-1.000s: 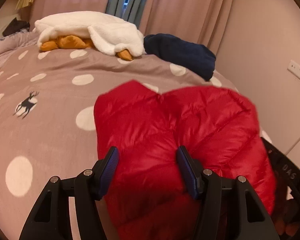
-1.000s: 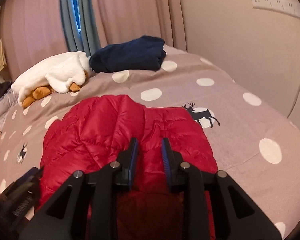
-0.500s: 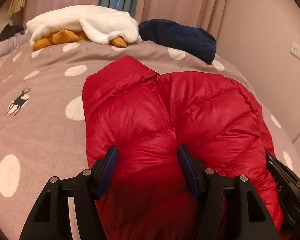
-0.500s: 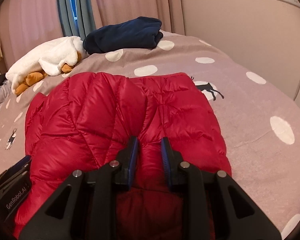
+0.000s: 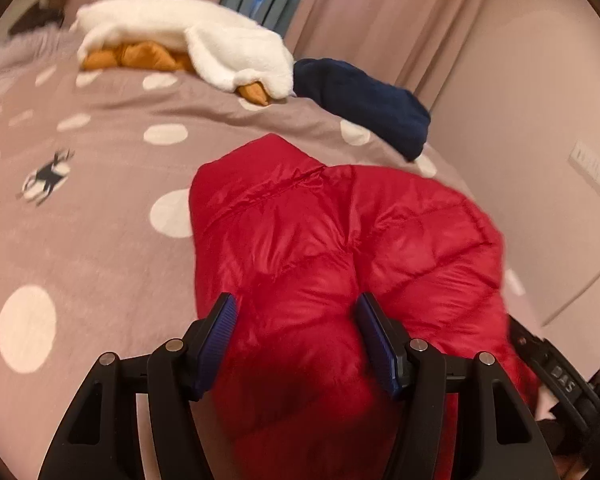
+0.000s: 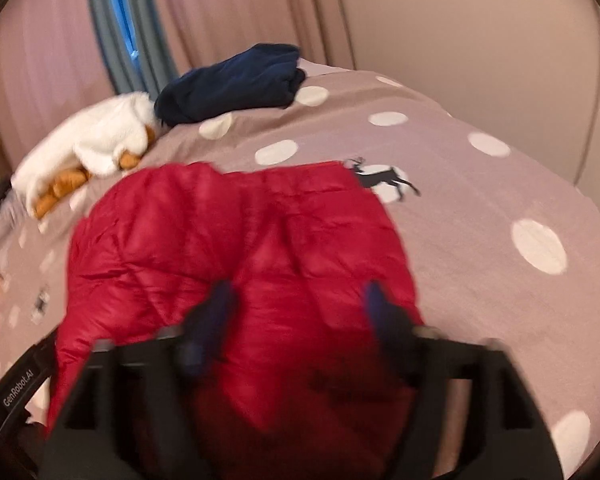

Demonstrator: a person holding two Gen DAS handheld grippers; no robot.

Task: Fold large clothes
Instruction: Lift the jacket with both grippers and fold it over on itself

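Left gripper (image 5: pixel 296 340): jaws wide apart, over near part of jacket (image 5: pixel 340 248), gripping nothing visible. Jacket: red, puffy, lies folded on bed (image 5: pixel 80 240), middle, near edge. Right gripper (image 6: pixel 300 320): blurred, jaws spread wide, released, above same jacket (image 6: pixel 240 248). Jacket probably light, soft, springy; shiny shell likely slippery, bulges back after pressing. Best hold: pinch at hem or seam, not on fat quilted part.

A bed under a mauve polka-dot cover (image 5: pixel 100 248) carries everything. The red puffer jacket (image 5: pixel 340 248) lies just ahead of the claws. Far beyond it rest a white fleece (image 5: pixel 204 36) over something orange (image 5: pixel 140 54) and a folded navy garment (image 5: pixel 364 100).
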